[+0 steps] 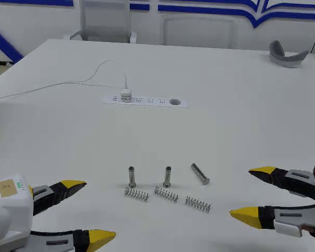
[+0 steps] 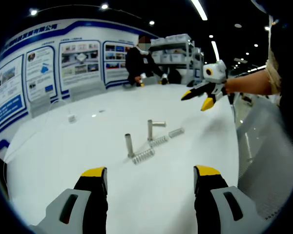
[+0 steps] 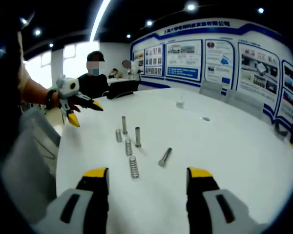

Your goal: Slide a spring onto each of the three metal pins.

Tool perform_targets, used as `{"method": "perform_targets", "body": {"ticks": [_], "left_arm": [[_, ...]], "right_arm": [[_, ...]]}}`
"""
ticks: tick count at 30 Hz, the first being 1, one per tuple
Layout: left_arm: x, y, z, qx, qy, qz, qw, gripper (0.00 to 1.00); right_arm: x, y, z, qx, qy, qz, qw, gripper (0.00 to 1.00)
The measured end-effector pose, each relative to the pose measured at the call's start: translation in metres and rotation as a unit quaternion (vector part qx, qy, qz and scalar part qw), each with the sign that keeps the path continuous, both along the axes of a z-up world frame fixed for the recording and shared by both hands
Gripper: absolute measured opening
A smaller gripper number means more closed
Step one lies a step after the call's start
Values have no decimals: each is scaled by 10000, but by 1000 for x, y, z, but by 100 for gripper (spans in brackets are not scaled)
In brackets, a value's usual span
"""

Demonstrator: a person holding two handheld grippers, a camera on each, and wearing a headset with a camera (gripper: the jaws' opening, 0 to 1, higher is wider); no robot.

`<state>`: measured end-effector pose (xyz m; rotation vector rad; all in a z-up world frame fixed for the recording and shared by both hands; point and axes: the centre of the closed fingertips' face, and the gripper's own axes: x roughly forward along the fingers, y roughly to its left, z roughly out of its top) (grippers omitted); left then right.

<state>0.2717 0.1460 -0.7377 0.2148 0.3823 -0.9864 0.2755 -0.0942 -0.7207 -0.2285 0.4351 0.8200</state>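
Both gaping empty, left hand-held gripper (image 1: 98, 209) and right hand-held gripper (image 1: 240, 191) flank pins (image 1: 167, 176), springs (image 1: 166, 194); open table (image 1: 226, 121) around.

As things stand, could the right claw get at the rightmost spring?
Probably yes: the right claw is open, the rightmost spring lies flat on the table ahead of its tips, and nothing sits between them.

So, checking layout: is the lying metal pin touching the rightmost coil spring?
Apart: head view shows a clear gap between lying metal pin and rightmost coil spring.

open table (image 1: 236, 131) around pins (image 1: 167, 177)
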Motion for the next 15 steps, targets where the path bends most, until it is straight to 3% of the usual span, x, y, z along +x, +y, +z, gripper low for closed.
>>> {"method": "perform_targets", "body": {"ticks": [15], "left_arm": [[0,-1,3,-40,-20,23,10000,73]], "right_arm": [[30,3,2,-65,30,-268,9996,59]]}}
